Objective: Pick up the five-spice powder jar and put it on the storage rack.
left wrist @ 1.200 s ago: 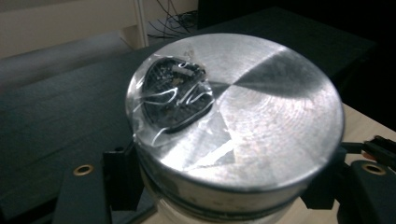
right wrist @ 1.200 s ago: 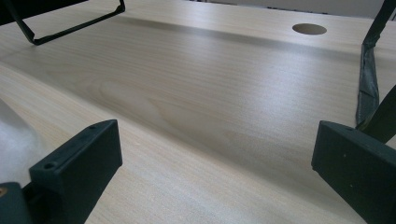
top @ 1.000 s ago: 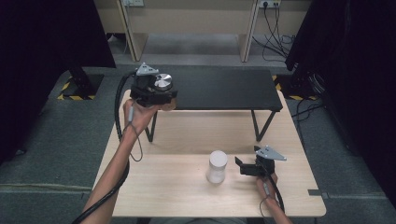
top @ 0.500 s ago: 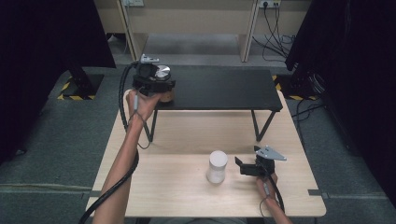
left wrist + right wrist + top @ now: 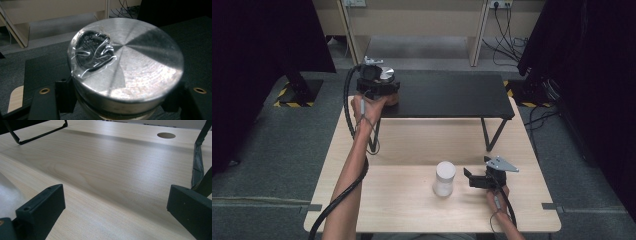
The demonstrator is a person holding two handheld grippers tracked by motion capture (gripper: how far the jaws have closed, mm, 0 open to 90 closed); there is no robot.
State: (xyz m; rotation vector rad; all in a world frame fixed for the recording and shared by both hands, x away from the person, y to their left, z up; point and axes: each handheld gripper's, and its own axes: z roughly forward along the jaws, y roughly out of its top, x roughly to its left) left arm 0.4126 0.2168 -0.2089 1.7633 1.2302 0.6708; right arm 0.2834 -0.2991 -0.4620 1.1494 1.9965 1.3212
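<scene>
At the far left corner of the black shelf point(image 5: 447, 95), the left gripper point(image 5: 377, 86) holds a metal lid point(image 5: 385, 74). In the left gripper view the lid point(image 5: 130, 62) sits between the two black jaws, which close on its rim from both sides; its flat round face looks up and carries a dark patch under clear tape point(image 5: 93, 53). The lid is just above the shelf top, and I cannot tell if it already touches it.

The white jar point(image 5: 444, 178) stands upright on the wooden table point(image 5: 382, 200), well apart from the lid, near the front edge. So the lid lies far behind and to the left of the jar, and the left hand point(image 5: 367, 107) alone has it.

The right gripper point(image 5: 468, 176) rests low on the table, just beside the jar on its right side. Its jaws stand wide open and hold nothing; in the right gripper view they point over bare wood, and a blurred white edge at the left is probably the jar point(image 5: 7, 192). The right gripper is the nearer one to the jar.

Around the lid the shelf is bare, so I judge that setting it down needs only a short lowering. The shelf leg point(image 5: 492, 135) stands between shelf and jar but not in the way.
</scene>
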